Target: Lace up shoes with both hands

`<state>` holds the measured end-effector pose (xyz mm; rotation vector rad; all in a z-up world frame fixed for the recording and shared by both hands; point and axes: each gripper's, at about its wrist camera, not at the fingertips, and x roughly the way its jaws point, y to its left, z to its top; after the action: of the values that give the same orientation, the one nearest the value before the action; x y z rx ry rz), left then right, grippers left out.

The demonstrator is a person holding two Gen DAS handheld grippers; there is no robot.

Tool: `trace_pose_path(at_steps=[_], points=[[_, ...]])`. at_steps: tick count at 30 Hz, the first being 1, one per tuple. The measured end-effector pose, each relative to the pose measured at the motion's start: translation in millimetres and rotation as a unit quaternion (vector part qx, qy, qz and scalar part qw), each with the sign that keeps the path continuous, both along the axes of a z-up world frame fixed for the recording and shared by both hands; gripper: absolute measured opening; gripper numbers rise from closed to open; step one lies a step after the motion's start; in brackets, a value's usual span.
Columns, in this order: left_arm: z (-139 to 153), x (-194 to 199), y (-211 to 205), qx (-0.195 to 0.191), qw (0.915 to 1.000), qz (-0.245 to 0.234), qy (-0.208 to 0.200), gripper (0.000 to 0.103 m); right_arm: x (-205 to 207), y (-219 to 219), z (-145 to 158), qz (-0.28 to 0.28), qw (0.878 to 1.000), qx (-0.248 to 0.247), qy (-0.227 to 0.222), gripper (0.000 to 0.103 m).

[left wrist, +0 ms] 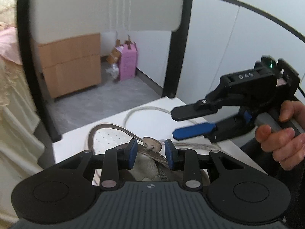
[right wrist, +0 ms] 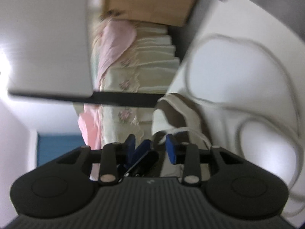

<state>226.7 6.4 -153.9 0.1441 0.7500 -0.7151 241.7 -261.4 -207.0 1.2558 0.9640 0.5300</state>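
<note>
Left tool (left wrist: 151, 153) pinching the shoe (left wrist: 137, 164) at its tongue, low over the white surface (left wrist: 76, 148). Right tool (left wrist: 192, 123) spread, empty, raised beside it, gripped by a hand (left wrist: 282, 133). Lace (left wrist: 144, 109) looped loose on the surface. Beyond: grey floor (left wrist: 106, 99), wooden cabinet (left wrist: 70, 64), pink box (left wrist: 127, 63).

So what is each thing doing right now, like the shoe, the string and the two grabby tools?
Shoe: on the white table, tongue between the left tool's pads.
Shoelace: loose, looping across the table, not in either tool.
Left tool: partly closed around the shoe's tongue; firm pinch unclear.
Right tool: open, empty, above the table.
Pink box: on the floor, flaps open.
</note>
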Motion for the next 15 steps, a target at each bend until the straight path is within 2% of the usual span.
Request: trace_pose_path(at_steps=[3,6,8,11,15], points=[[9,-13,8,-0.013,0.9992,0.038,0.000,0.036,9,11,26,0.044,0.996,-0.052,-0.063,0.037],[12,-18,15,-0.016,0.9977,0.066,0.008,0.036,21,26,39,0.091,0.988,-0.075,-0.098,0.037],[13,-21,18,-0.014,0.9969,0.076,0.012,0.036,27,38,46,0.120,0.980,-0.106,-0.116,0.037],[14,-22,24,-0.012,0.9962,0.085,0.014,0.036,34,52,47,0.145,0.970,-0.150,-0.127,0.037],[14,-21,32,-0.013,0.9954,0.094,0.017,0.036,37,53,39,0.138,0.973,-0.145,-0.118,0.037]])
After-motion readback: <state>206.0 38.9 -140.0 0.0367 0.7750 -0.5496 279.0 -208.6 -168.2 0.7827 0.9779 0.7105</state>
